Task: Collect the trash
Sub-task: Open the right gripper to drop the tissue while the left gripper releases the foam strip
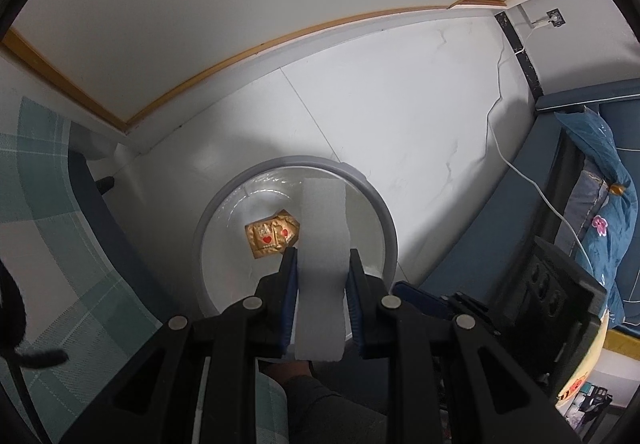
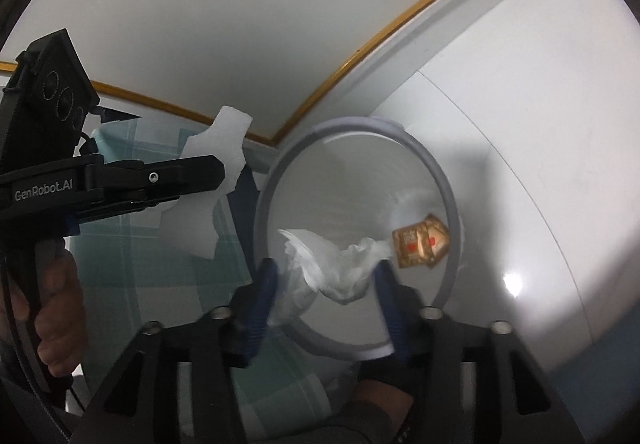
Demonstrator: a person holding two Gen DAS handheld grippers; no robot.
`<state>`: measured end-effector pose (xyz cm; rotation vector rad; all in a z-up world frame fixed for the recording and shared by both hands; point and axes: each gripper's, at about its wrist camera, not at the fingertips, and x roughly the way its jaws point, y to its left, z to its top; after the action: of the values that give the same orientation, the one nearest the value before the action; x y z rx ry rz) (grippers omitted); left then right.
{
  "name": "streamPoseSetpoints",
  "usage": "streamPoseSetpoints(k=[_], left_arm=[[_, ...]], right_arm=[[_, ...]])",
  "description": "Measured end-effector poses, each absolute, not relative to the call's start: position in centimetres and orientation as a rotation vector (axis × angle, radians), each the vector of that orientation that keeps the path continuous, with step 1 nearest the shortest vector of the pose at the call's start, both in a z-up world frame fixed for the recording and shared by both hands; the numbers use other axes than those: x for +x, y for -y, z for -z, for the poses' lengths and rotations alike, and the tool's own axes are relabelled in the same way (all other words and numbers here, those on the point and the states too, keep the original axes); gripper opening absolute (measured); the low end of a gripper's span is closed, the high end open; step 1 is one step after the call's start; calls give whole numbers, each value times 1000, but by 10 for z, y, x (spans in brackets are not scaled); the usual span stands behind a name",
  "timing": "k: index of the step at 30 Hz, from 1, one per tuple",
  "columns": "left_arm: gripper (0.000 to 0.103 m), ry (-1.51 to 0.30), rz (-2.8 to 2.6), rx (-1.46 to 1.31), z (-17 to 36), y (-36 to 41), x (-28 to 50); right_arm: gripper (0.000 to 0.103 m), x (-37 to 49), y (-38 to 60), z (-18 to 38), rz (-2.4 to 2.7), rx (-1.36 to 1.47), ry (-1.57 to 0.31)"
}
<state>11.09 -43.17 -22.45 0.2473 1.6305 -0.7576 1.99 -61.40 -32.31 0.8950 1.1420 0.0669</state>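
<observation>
**Both grippers over the bin, tissue about to drop**

Closest in, the right gripper (image 2: 324, 280) stands with its blue-padded jaws spread, and the crumpled white tissue wad (image 2: 340, 268) sits loose in the gap between them, touching the left pad at most and not pinched. Directly below and ahead of those fingertips opens the round grey-rimmed white plastic bin (image 2: 448, 195), so the wad lies straight over the mouth: letting go should be enough.

Over on the left gripper (image 1: 322, 260), the jaws are clamped on a flat white strip of tissue paper (image 1: 324, 228). Its long axis runs forward along the fingers, out past the tips and over the bin. From the right wrist view this gripper comes in from the left, just short of the rim, so the right hand is judged the nearer one to a clean drop.

Farther down, on the bin floor beyond both sets of tips, lies a crinkled gold foil wrapper with red hearts (image 1: 272, 236); its print is too small to read. The only legible lettering is "GenRobot.AI" on the left gripper's side.
</observation>
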Motion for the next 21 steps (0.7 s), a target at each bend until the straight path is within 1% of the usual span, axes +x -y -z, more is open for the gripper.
streamPoseSetpoints(k=[2,4,6,10,14,19,21], left_arm=[[18,-1638,759,251,227,432,110],[18,-1656,761,257,231,434,109],[18,-1660,755,266,234,435,109],[18,-1701,761,285,244,439,104],[19,-1748,732,329,257,440,101],[33,-1694,686,346,255,434,103],[43,-1687,680,345,253,431,102]], right_arm=[[54,10,616,318,-56,899,-1137],[58,4,620,319,-45,910,-1126],[59,0,623,314,-28,919,-1110],[66,-6,630,308,16,935,-1081],[67,-12,638,304,62,926,-1046],[73,-14,645,302,117,932,-1021],[73,-14,648,301,123,932,-1018]])
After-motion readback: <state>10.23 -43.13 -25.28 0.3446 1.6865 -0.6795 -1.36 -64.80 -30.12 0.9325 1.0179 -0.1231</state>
